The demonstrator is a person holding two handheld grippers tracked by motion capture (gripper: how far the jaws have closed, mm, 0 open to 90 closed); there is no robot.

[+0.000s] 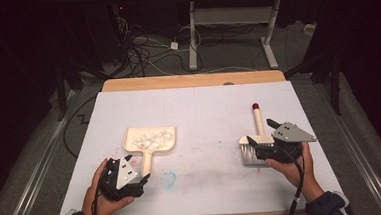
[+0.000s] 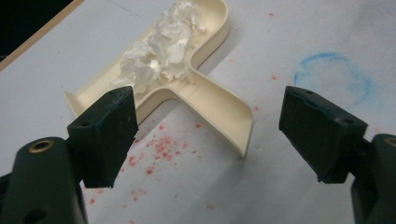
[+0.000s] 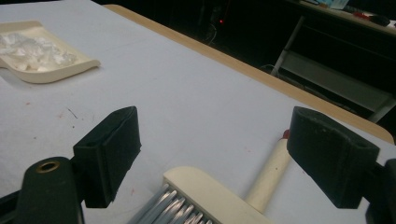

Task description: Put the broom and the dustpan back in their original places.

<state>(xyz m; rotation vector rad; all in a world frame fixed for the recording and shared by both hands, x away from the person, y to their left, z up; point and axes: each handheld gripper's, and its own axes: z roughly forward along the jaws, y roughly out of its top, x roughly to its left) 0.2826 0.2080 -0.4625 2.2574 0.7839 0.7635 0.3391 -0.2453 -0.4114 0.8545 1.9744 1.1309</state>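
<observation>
A cream dustpan lies left of centre on the white table top, with crumpled white paper scraps in its scoop. My left gripper sits just behind the pan's handle end, jaws open and touching nothing. A cream brush with grey bristles lies at the right, its handle red-tipped and pointing away. My right gripper hovers over the brush head. Its jaws stand wide open, the pads clear of the brush.
A blue ring stain and red specks mark the table top. A wooden strip runs along its far edge. Beyond it, desk legs and cables lie on the floor.
</observation>
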